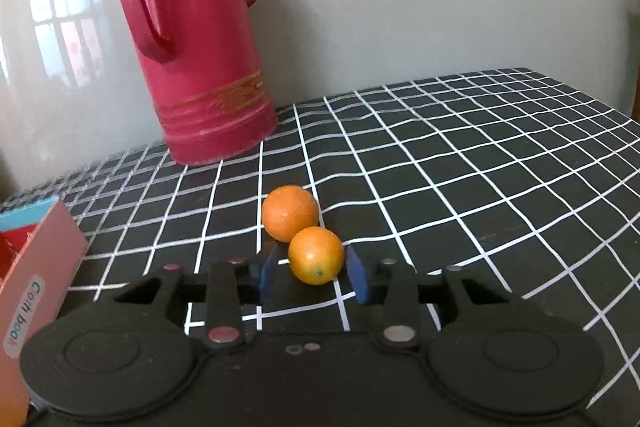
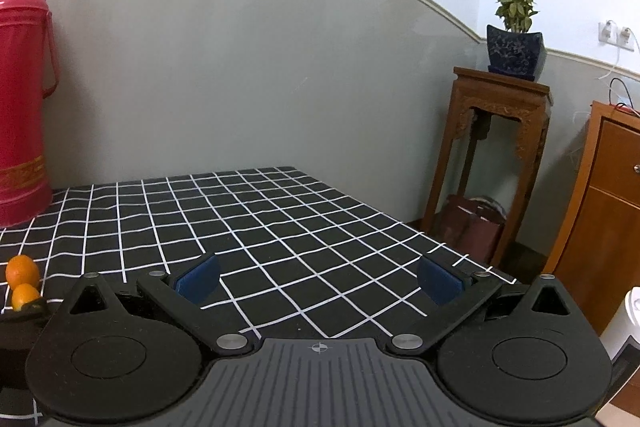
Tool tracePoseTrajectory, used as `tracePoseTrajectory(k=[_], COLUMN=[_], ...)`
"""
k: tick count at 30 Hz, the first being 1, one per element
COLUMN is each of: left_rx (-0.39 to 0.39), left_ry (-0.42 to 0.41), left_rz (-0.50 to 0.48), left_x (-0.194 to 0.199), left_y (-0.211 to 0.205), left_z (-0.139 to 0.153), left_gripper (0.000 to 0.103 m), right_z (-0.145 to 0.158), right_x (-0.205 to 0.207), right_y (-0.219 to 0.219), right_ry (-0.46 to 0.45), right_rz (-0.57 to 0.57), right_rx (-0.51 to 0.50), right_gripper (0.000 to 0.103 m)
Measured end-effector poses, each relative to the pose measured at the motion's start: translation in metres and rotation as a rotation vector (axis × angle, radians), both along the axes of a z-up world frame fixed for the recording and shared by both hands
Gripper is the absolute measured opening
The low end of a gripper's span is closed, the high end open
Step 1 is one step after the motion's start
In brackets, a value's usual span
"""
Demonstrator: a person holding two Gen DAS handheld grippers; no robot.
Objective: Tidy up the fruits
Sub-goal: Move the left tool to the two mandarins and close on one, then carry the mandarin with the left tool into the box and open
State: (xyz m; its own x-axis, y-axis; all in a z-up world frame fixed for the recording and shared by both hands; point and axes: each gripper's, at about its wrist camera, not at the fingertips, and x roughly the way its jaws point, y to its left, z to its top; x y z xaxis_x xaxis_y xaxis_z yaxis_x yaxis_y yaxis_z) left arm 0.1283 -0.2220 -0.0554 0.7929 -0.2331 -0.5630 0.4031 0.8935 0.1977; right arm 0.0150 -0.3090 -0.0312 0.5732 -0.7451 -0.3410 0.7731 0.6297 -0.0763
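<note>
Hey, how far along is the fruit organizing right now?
Done: nothing obvious; the near orange and far orange lie touching on the cloth. In hand: the left tool brackets the near orange, but a slim gap shows at one pad, so no firm grip yet. The right tool is open over bare cloth. Left: grip and place each orange; no fruit container is in view.

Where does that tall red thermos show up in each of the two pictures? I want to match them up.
Left wrist view: the red thermos stands upper left, at the back of the checked tablecloth against the wall.
Right wrist view: the thermos is at the far left edge, partly cut off.
Shared landmark: the two oranges, centre in the left view, low at the left edge in the right view.
</note>
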Motion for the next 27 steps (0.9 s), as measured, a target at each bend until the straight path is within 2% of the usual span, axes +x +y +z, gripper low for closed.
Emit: tracePoseTrajectory(k=[1, 11, 23, 27], left_rx=[-0.013, -0.063, -0.064, -0.053], left_ry=[0.017, 0.024, -0.059, -0.117], left_rz=[0.003, 0.037, 0.068, 0.104], left_x=[0.003, 0.007, -0.007, -0.014], left_y=[0.002, 0.012, 0.030, 0.044], left_z=[0.000, 0.002, 0.019, 0.029], left_gripper=[0.022, 0.021, 0.021, 0.021], right_z=[0.000, -0.001, -0.001, 0.003], right_x=[0.001, 0.005, 0.002, 0.002], right_y=[-0.001, 0.002, 0.004, 0.009], right_ry=[0.003, 0.007, 0.005, -0.003], right_rz=[0.001, 0.012, 0.014, 0.039], right_rx=[0.002, -0.012, -0.001, -0.006], right_gripper=[0.103, 0.103, 0.103, 0.103])
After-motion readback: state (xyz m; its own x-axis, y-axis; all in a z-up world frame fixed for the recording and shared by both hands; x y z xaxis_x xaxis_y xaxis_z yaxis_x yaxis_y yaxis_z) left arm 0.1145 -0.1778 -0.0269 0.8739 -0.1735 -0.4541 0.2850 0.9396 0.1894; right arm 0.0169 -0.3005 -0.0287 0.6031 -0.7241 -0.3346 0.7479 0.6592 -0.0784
